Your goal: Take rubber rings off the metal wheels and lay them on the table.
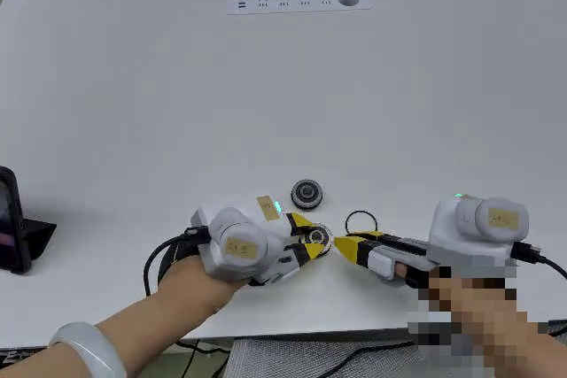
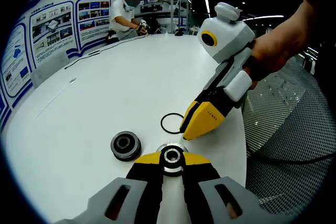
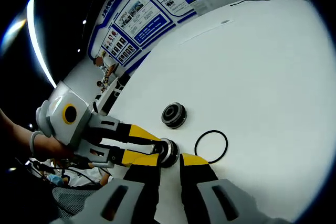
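My left gripper [image 1: 309, 242] [image 2: 172, 162] is shut on a bare metal wheel [image 1: 320, 238] [image 2: 172, 156] [image 3: 167, 151], held just above the white table. My right gripper [image 1: 344, 246] [image 3: 169, 161] points at it from the right, its yellow tips a little apart and just short of the wheel. In the left gripper view the right gripper [image 2: 201, 120] hovers beside a loose black rubber ring [image 1: 361, 220] [image 2: 163, 124] [image 3: 224, 143] lying flat on the table. A second wheel [image 1: 306, 192] [image 2: 126, 145] [image 3: 174, 115] with its rubber ring still on lies a little farther back.
A white power strip [image 1: 297, 2] lies at the far side of the table [image 1: 177, 95]. A dark device on a stand [image 1: 12, 219] sits at the left edge. Black cables [image 1: 158, 258] trail off the front edge. A person [image 2: 125, 13] stands far behind.
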Demonstrator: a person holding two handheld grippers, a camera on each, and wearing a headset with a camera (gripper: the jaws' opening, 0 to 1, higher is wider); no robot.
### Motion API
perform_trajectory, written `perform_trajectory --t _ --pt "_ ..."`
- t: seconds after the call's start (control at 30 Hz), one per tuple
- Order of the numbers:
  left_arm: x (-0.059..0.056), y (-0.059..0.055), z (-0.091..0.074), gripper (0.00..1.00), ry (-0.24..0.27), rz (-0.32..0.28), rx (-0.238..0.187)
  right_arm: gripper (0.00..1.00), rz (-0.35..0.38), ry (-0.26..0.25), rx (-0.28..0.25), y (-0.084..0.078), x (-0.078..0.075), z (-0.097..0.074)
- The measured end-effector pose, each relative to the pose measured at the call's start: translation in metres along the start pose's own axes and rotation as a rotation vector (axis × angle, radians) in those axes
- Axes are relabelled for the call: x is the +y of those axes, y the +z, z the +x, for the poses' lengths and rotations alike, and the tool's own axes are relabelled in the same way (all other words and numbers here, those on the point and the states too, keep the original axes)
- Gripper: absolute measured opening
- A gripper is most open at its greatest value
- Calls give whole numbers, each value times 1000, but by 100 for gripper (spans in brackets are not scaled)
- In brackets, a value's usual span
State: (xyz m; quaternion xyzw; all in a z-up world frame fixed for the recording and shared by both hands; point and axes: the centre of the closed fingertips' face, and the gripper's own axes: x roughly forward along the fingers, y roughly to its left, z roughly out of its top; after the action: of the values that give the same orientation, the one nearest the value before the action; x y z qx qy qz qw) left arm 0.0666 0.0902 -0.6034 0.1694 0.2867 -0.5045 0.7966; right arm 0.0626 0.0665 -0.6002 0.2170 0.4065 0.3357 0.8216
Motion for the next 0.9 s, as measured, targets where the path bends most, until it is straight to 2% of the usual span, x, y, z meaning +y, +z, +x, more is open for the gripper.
perform_trajectory --t 0.2,0.6,0.8,0.9 --pt "0 1 -1 14 0 1 0 16 38 13 23 -6 -1 7" --pt "2 1 0 13 2 1 1 16 109 31 26 -7 -2 14" --pt "2 1 0 13 5 0 1 16 166 42 22 -9 -3 15" --pt "2 1 0 13 7 -2 0 16 217 62 21 -10 -2 16"
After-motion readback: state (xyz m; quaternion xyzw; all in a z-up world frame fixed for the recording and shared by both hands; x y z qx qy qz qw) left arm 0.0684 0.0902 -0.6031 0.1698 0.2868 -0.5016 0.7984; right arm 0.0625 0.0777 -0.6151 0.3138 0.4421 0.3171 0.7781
